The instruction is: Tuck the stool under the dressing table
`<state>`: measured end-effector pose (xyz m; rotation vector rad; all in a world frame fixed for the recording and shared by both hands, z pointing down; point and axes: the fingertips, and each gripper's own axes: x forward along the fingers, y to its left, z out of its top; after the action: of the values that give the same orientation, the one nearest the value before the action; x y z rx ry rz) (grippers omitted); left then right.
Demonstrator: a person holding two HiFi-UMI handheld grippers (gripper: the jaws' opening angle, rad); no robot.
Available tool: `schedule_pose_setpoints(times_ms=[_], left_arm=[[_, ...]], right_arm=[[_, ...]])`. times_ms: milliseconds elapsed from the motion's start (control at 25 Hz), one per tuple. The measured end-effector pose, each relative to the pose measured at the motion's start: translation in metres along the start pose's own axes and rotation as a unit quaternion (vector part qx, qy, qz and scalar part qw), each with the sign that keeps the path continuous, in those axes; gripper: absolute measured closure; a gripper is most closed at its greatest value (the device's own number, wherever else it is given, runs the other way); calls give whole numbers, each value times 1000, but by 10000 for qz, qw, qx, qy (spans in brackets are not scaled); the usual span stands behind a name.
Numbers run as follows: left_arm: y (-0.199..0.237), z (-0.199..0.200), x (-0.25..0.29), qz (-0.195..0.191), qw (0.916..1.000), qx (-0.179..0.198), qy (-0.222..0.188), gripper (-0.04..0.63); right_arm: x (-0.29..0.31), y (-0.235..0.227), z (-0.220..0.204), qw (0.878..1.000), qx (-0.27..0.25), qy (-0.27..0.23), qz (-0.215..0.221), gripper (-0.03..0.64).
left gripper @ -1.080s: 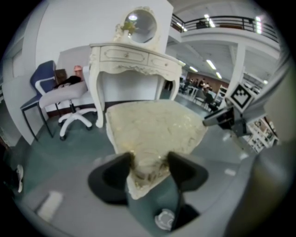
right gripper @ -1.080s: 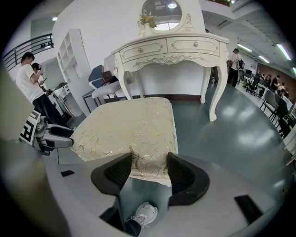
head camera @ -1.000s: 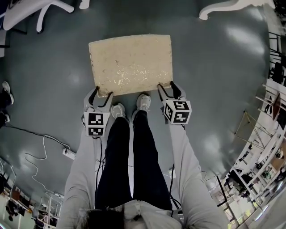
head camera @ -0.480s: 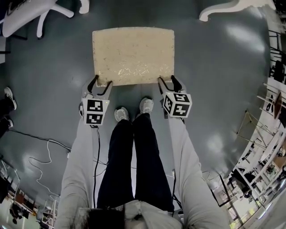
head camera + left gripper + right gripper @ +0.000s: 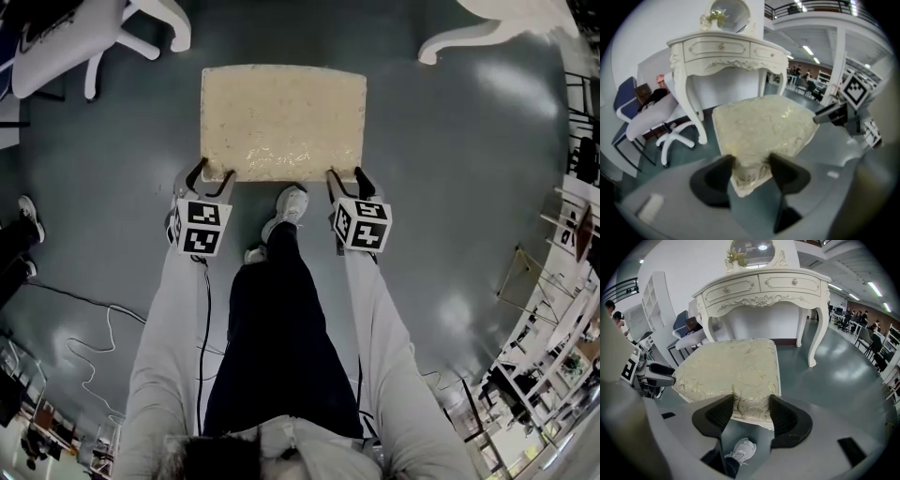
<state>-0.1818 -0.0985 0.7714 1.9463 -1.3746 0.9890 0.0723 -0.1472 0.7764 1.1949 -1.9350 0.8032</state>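
The stool (image 5: pixel 281 120) has a cream, gold-patterned cushion and hangs above the grey floor in front of me. My left gripper (image 5: pixel 210 174) is shut on the cushion's near left corner (image 5: pixel 749 168). My right gripper (image 5: pixel 343 175) is shut on the near right edge (image 5: pixel 750 408). The white dressing table (image 5: pixel 764 287) stands just beyond the stool, with carved drawers and curved legs; one leg (image 5: pixel 448 37) shows at the top of the head view. In the left gripper view the table (image 5: pixel 722 49) is ahead to the left.
A white office chair (image 5: pixel 66 37) with a star base stands at the upper left, next to the table (image 5: pixel 651 117). A cable (image 5: pixel 94 319) lies on the floor at the left. Shelving (image 5: pixel 553 309) lines the right side. My foot (image 5: pixel 287 208) is below the stool's near edge.
The stool and both grippers have moved forward toward the dressing table. I have stepped ahead, one foot now leading under the stool's near edge.
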Motion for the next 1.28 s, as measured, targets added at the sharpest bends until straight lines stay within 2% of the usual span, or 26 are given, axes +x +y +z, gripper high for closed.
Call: schedule_pose_setpoints(times_ms=[280,1000,1280], left_arm=[[18,27,18,114,9999,-50,-34,328],[63,107,78,257,9991,-259,230,330],[88,146,100,185,9997,-136,74,330]], right_arm=[[21,-8,33,9999,-45,-21,116,380],[80,-41,129,9995,-110,54,288,381],[102,-51,166,9997,-34,-29,260,381]])
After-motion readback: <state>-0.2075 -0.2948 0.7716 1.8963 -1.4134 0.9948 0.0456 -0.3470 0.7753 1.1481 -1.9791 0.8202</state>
